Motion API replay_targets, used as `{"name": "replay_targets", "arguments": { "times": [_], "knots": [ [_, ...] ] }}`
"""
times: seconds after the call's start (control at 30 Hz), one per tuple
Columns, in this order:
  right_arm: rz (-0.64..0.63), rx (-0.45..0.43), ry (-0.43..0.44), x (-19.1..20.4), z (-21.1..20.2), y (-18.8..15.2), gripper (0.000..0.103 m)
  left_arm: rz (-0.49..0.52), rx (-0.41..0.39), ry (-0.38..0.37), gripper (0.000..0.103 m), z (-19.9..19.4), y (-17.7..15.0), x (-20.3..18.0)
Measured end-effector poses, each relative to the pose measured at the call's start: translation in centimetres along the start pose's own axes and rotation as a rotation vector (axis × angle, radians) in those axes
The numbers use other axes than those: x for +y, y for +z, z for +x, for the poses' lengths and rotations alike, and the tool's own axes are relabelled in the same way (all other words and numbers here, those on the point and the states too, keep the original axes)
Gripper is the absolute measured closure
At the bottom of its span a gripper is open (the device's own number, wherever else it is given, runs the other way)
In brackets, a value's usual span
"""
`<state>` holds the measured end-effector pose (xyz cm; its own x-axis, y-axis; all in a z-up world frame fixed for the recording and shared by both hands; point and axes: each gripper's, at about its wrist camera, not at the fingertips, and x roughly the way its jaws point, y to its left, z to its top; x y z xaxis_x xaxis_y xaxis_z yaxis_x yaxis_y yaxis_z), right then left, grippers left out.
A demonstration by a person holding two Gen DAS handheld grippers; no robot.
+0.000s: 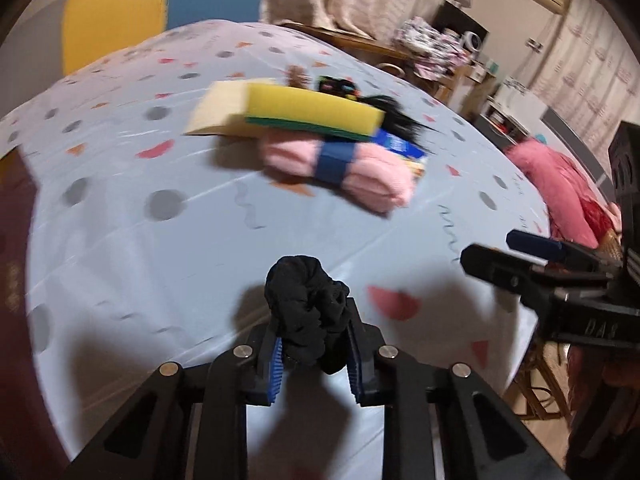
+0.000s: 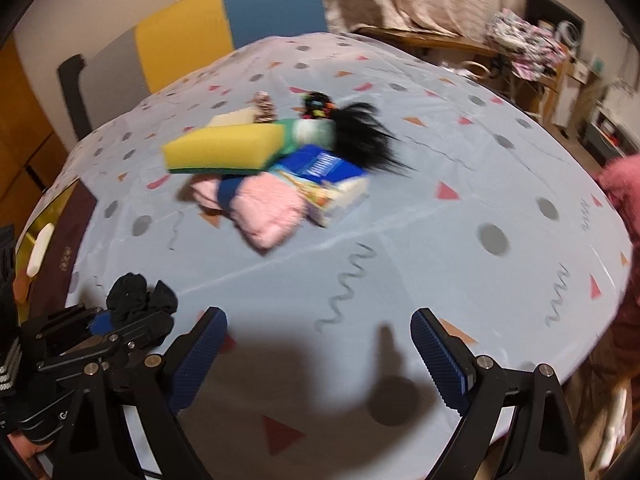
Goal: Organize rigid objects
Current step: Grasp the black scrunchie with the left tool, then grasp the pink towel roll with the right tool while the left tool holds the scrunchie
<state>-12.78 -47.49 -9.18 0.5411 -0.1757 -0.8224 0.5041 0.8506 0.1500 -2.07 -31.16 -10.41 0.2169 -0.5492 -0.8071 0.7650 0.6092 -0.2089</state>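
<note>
My left gripper [image 1: 314, 344] is shut on a black scrunchie [image 1: 306, 304], held just above the table near its front edge; it also shows in the right wrist view [image 2: 138, 298]. My right gripper [image 2: 318, 344] is open and empty over the front of the table; it shows at the right of the left wrist view [image 1: 516, 256]. A pile lies mid-table: a yellow-green sponge [image 2: 224, 152] resting on a pink rolled towel with a blue band [image 2: 260, 208], a blue tissue pack [image 2: 328, 184], a black hair tuft [image 2: 368, 136] and a beige sponge [image 1: 218, 114].
The round table wears a light blue patterned cloth [image 2: 440, 240]. A small brown scrunchie [image 2: 264, 108] and a black multicoloured one [image 2: 316, 104] lie behind the pile. A yellow, blue and grey chair [image 2: 200, 32] stands at the far side. A dark box [image 2: 60, 248] sits at the left edge.
</note>
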Motion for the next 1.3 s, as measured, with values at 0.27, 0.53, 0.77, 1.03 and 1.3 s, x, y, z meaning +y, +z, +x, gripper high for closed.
{"name": "replay_targets", "arguments": {
  "times": [0.27,0.53,0.77,1.03,1.3],
  "knots": [
    [-0.198,-0.026,-0.028,4.1,2.6,3.6,0.012,-0.034,-0.044,0.041,0.079,-1.9,-2.3,3.0],
    [-0.369,0.017,-0.105,6.9,7.7,7.3,0.025,-0.058,-0.052,0.02,0.079,-1.5,-2.4,3.3],
    [-0.476,-0.005,-0.168,9.3,9.5,6.7,0.029,-0.062,-0.062,0.005,0.079,-1.6,-2.6,3.4],
    [-0.264,0.063,-0.008,8.2,8.7,7.2,0.056,-0.074,-0.076,-0.004,0.078,-1.8,-3.0,3.4],
    [-0.123,0.127,0.155,8.2,6.3,4.5,0.062,-0.073,-0.074,0.004,0.077,-1.8,-2.9,3.3]
  ]
}}
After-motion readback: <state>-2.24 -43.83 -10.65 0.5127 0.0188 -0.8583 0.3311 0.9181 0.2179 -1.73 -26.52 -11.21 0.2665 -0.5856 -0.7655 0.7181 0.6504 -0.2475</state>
